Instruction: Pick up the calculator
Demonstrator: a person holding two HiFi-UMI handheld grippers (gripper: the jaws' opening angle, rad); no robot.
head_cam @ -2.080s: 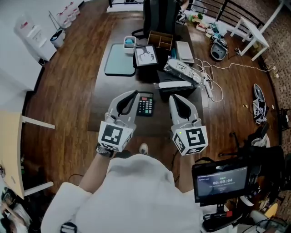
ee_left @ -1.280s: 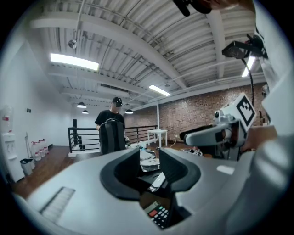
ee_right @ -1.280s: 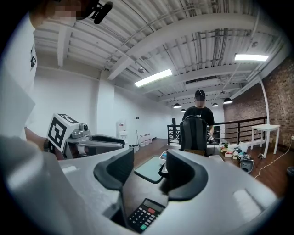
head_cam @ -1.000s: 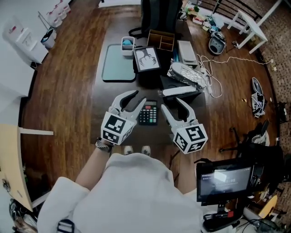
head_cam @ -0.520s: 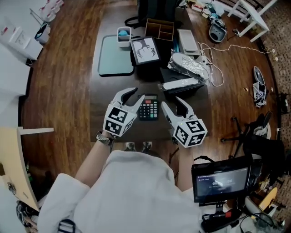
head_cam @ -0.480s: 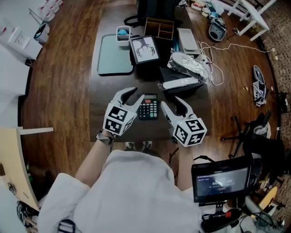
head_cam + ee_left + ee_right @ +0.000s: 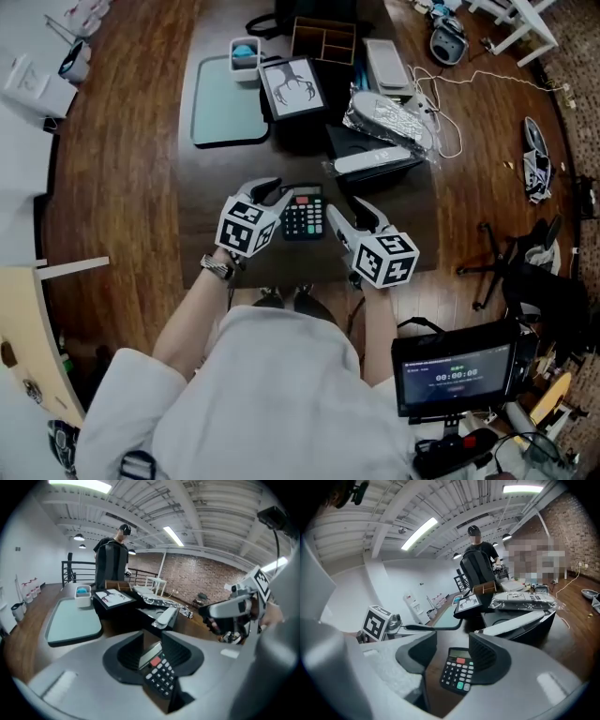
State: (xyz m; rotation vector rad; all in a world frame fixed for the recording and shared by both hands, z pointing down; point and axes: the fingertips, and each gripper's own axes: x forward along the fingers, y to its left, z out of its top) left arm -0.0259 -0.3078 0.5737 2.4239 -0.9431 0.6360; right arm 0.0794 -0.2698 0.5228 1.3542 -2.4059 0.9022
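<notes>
The calculator lies flat on the dark table, close to its near edge. Just left of the calculator is the left gripper. Its jaws are half apart and have just been closing, with the calculator in the gap, unpressed. The right gripper, just right of the calculator, has its jaws wide. A black box crowds in just behind the calculator, and bare tabletop opens to its left. Plank floor surrounds the table.

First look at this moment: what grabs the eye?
A small black calculator with a red key lies on the dark table, flanked by two grey grippers. The left gripper, jaws just closing slightly, and the right gripper are both open, the calculator showing in each gap, ungripped. A teal mat lies at the far left.
</notes>
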